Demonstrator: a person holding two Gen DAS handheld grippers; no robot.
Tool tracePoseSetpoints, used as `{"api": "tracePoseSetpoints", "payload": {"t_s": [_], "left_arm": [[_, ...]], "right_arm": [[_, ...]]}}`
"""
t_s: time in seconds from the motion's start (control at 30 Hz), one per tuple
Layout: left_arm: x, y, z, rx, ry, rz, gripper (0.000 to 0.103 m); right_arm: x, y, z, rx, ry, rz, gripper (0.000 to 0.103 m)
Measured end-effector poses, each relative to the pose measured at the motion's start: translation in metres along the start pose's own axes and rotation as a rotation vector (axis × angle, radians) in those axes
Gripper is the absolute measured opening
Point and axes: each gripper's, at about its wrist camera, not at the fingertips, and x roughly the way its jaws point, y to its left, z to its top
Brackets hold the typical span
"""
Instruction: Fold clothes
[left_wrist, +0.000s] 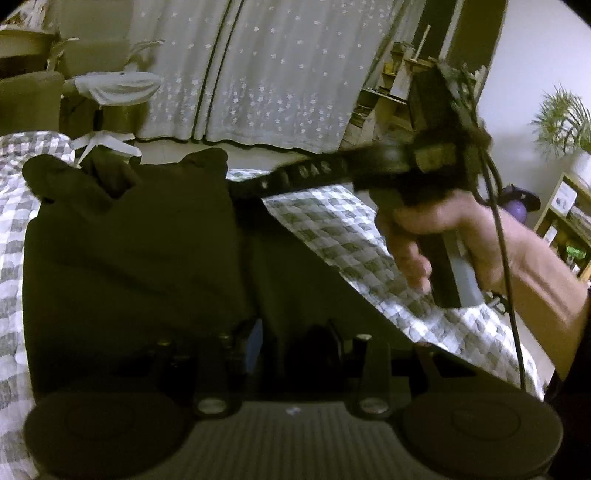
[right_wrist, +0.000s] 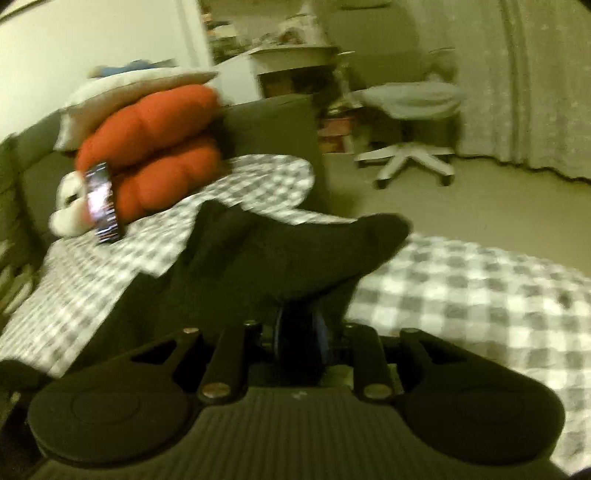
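Observation:
A black garment (left_wrist: 140, 251) lies on the grey-and-white checked cover (left_wrist: 351, 236). Part of it is bunched up at the far end. My left gripper (left_wrist: 291, 336) is at the garment's near edge, with dark cloth bunched between its fingers. In the left wrist view a hand (left_wrist: 417, 236) holds my right gripper (left_wrist: 240, 190), which reaches in from the right to the garment's far right edge. In the right wrist view the right gripper (right_wrist: 300, 332) has the black garment (right_wrist: 266, 258) between its narrowly set fingers. The cloth rises from them to a peak.
A white swivel chair (right_wrist: 410, 162) stands on the floor beyond the bed, in front of pale curtains (left_wrist: 258, 74). Red cushions (right_wrist: 147, 147), a soft toy and a phone (right_wrist: 101, 203) lie at the far left of the cover. A plant (left_wrist: 561, 118) and shelves stand at the right.

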Motion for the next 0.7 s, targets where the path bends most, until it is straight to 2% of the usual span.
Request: {"api": "tracePoseSetpoints", "payload": {"t_s": [0.07,0.17,0.27,0.4,0.47,0.5,0.53,0.57,0.63,0.7], "left_arm": [[0.001,0.000,0.001,-0.003,0.000,0.000,0.037],[0.002,-0.003,0.000,0.016,0.005,0.011,0.037],[0.000,-0.005,0.000,0.028,0.011,0.012,0.037],[-0.002,-0.003,0.000,0.026,0.019,0.003,0.037],[-0.002,-0.003,0.000,0.027,0.018,0.001,0.037],[-0.003,-0.003,0.000,0.022,0.016,-0.001,0.037],[-0.004,-0.001,0.000,0.011,0.012,-0.005,0.037],[-0.006,0.002,0.001,-0.006,0.003,-0.008,0.037],[-0.014,0.008,0.006,-0.030,-0.035,-0.002,0.037],[-0.025,0.017,0.012,-0.058,-0.082,0.004,0.039]], "right_arm": [[0.000,0.003,-0.001,-0.033,-0.008,-0.018,0.024],[0.004,0.006,0.000,-0.057,-0.032,-0.057,0.000],[-0.006,0.013,0.006,-0.081,-0.099,-0.038,0.000],[-0.032,0.020,0.019,-0.115,-0.196,0.031,0.000],[-0.031,0.017,0.019,-0.127,-0.183,-0.025,0.000],[-0.028,0.009,0.016,-0.093,-0.156,-0.034,0.001],[-0.025,0.001,0.014,-0.060,-0.130,-0.043,0.004],[-0.022,-0.006,0.011,-0.026,-0.103,-0.053,0.013],[-0.021,-0.018,0.006,0.020,-0.065,-0.018,0.014],[-0.021,-0.022,0.005,0.039,-0.047,-0.030,0.017]]}}
